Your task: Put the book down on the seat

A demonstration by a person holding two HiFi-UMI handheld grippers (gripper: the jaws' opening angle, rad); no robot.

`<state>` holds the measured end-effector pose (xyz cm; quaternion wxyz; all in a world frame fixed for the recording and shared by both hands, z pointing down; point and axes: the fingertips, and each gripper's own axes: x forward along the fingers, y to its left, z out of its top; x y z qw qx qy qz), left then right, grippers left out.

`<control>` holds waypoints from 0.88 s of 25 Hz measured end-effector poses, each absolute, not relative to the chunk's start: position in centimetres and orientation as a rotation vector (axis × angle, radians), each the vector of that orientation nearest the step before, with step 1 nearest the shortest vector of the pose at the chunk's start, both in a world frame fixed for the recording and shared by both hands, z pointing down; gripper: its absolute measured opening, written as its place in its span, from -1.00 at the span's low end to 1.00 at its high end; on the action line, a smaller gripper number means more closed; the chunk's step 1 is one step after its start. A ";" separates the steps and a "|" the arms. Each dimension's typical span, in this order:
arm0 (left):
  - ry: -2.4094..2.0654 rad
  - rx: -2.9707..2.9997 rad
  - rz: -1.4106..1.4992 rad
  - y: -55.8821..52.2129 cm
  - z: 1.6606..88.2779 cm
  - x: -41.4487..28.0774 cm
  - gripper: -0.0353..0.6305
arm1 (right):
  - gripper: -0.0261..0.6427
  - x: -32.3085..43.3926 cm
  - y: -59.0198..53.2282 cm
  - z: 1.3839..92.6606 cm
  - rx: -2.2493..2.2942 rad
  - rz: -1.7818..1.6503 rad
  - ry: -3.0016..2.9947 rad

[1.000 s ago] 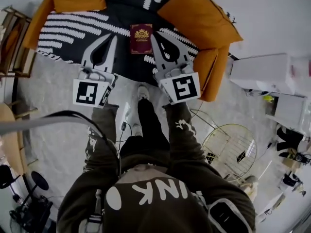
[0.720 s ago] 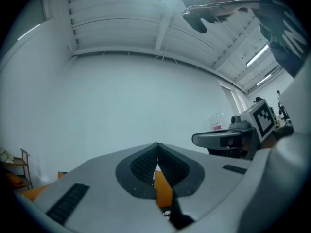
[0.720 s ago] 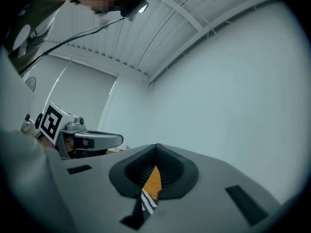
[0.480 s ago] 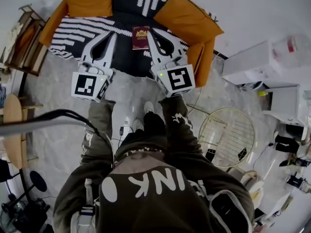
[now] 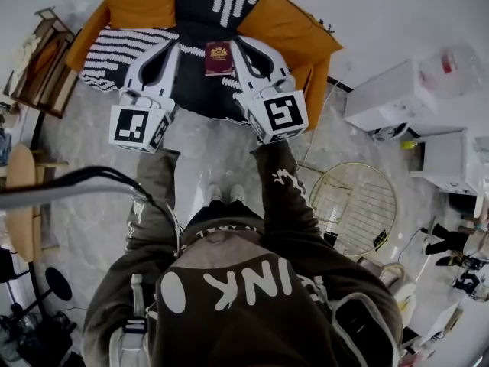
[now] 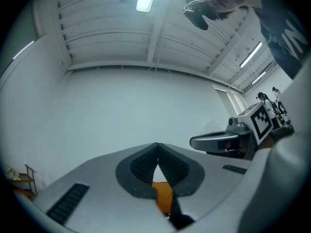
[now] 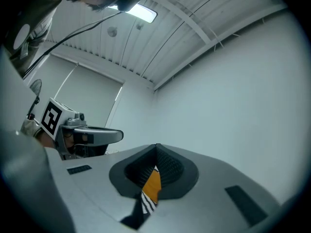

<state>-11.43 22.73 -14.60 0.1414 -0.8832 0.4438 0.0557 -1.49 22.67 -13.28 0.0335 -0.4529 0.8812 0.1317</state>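
Observation:
A dark red book (image 5: 218,59) with a gold crest lies flat on the black-and-white striped seat (image 5: 122,44) of an orange armchair, seen in the head view. My left gripper (image 5: 177,43) hovers to the book's left, shut and empty. To the right of the book, my right gripper (image 5: 238,41) is likewise shut with nothing in it. Neither touches the book. In the left gripper view my left gripper (image 6: 158,155) points at a white wall, jaws closed. The right gripper view shows my right gripper (image 7: 156,154) closed too, orange cushion glimpsed through the gap behind the tips.
Orange cushions (image 5: 290,23) flank the seat. A wooden rack (image 5: 42,56) stands at the left, a white cabinet (image 5: 386,98) and a round wire basket (image 5: 355,209) at the right. Grey floor lies under the person's feet (image 5: 221,195).
Both grippers have risen and drawn back from the seat, staying shut. The book has stayed flat on the seat. The chair looks smaller and farther as the person straightened up.

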 end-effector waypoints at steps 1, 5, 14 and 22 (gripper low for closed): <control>1.276 -2.547 0.159 23.0 -14.7 -11.2 -0.88 | -0.89 -1.2 22.8 -13.4 -1.396 0.405 2.710; 1.259 -2.549 0.156 23.8 -14.8 -10.0 -0.88 | -0.89 -0.2 23.5 -13.9 -1.404 0.412 2.696; 1.257 -2.553 0.162 24.0 -15.0 -9.5 -0.88 | -0.89 0.3 23.9 -14.2 -1.401 0.416 2.689; 1.255 -2.555 0.156 24.2 -14.9 -8.5 -0.88 | -0.89 1.6 24.2 -14.2 -1.406 0.410 2.682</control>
